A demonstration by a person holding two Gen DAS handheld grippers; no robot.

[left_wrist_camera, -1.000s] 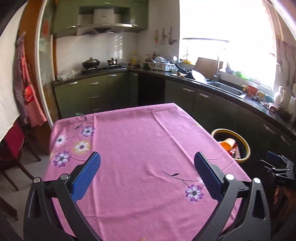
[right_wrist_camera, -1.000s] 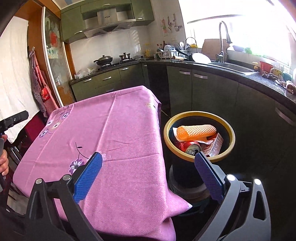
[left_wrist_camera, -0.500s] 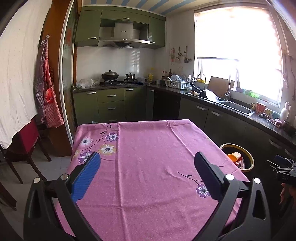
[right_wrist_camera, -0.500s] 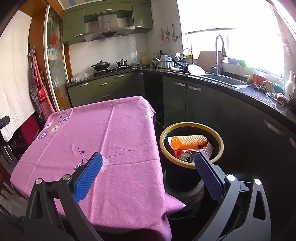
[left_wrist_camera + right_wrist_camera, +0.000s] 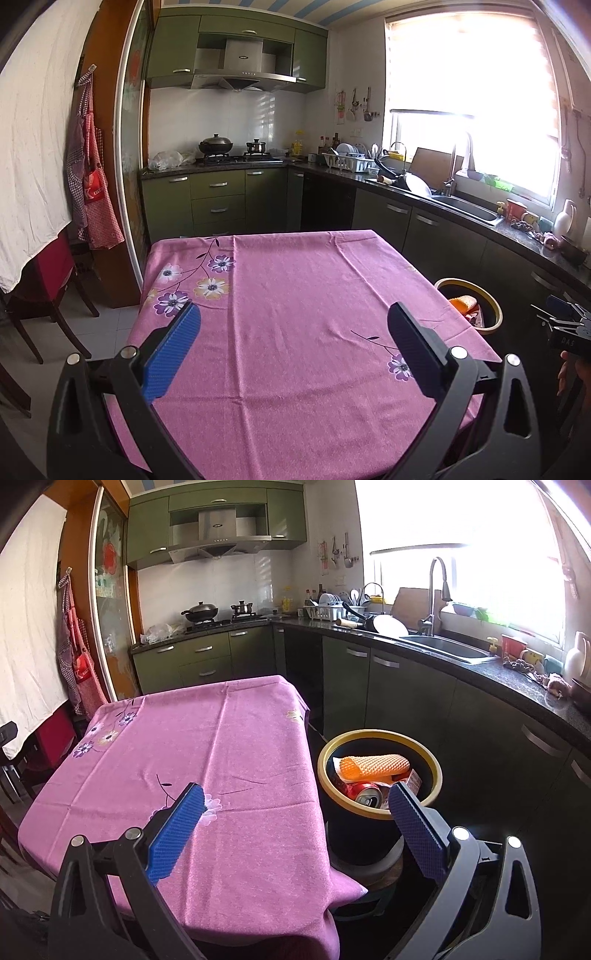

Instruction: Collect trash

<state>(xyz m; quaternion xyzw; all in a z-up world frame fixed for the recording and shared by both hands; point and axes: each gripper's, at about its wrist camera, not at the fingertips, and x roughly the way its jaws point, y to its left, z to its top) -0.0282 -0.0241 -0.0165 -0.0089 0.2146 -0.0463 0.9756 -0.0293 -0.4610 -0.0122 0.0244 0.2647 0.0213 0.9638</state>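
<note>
Left wrist view: my left hand-held gripper (image 5: pixel 293 334) is spread wide, nothing between the pads, over the pink tabletop (image 5: pixel 295 295) mid-frame. I see no trash on the cloth. The bin (image 5: pixel 469 308) sits at right-centre, beside the tabletop edge.

Right wrist view: right hand-held gripper (image 5: pixel 295 812) also released and empty, straddling the tabletop corner and the bin. Trash is in the bin: orange foam net (image 5: pixel 373 767) on top, red can (image 5: pixel 364 794) below, a carton (image 5: pixel 413 780) just beside it.

Risk: the bin looks nearly full, so anything I add may roll off the net. It also seems perched on a stand; a bump from my right finger could tip it.
</note>
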